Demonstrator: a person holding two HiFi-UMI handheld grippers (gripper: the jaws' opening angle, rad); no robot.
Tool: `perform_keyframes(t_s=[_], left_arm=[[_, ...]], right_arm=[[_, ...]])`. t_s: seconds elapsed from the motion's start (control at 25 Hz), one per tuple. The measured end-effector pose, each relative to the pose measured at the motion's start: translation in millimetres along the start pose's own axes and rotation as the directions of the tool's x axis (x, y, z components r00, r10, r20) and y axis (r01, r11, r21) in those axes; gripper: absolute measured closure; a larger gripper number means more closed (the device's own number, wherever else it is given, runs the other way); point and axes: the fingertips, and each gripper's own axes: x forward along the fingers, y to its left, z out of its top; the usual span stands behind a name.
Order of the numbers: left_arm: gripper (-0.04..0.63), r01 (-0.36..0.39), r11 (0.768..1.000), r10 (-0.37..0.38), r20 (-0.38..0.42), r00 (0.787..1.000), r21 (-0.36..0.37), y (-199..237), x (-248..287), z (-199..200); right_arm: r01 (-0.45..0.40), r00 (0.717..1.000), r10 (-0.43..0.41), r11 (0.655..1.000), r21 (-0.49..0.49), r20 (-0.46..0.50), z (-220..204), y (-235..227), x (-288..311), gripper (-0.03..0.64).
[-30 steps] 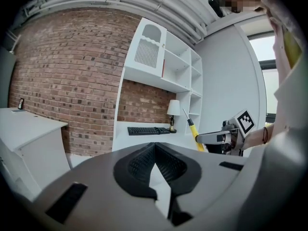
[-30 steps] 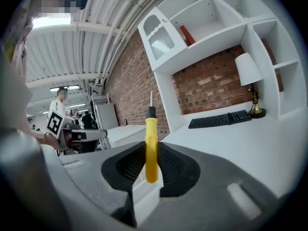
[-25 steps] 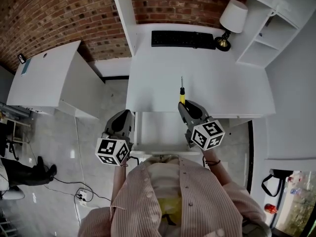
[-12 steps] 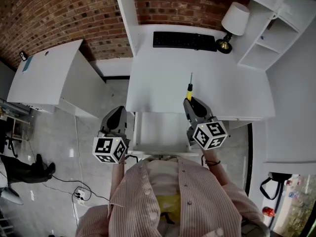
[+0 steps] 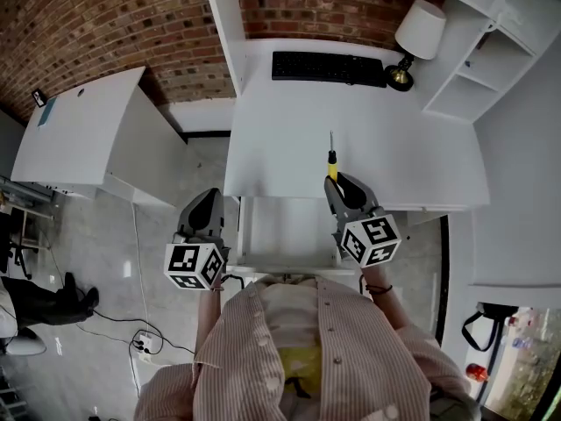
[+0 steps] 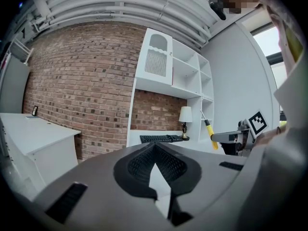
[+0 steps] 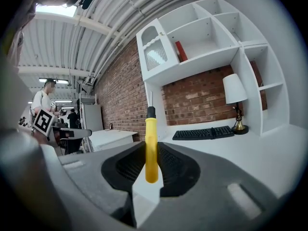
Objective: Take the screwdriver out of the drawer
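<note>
**A:** Where's the screwdriver (image 7: 151,146)?

**B:** At the centre of the right gripper view, standing upright. The right gripper (image 5: 337,182) pinches its smooth yellow plastic handle between two ribbed black pads. A black collar and a thin metal shaft rise above them.

**A:** And in the head view?

**B:** It's just right of centre. The shaft points toward the top of the frame, over the front part of the smooth white desk (image 5: 289,139). The drawer (image 5: 285,222) is a shallow white rectangle pulled open at lower centre, and the screwdriver is clear of it.

**A:** What about the left gripper (image 6: 155,148)?

**B:** It's at lower left in the head view, beside the drawer. Its tapered, cross-hatched pads are pressed together at the tips. A wedge-shaped gap sits behind them with nothing in it.

**A:** What's further back?

**B:** A flat black keyboard (image 5: 326,67) lies at top centre. To its right is a lamp (image 5: 417,30) with a white cone shade on a brass-coloured base. Rough red brick wall (image 5: 105,24) fills the upper left.
</note>
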Motion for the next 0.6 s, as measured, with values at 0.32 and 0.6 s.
perform_keyframes(t_s=[0.32,0.6], left_arm=[[0.597,0.001,1.0,-0.001,-0.018,1.0,-0.012,2.2,1.4,-7.9],[0.597,-0.008,1.0,0.008,-0.025,1.0,-0.016,5.2,0.1,-11.5]], right_arm=[[0.014,1.0,-0.014,1.0,-0.015,-0.015,-4.6,-1.3,0.6,0.538],[0.023,1.0,-0.023,1.0,-0.01,-0.017,-7.2,-4.2,-0.4,0.538]])
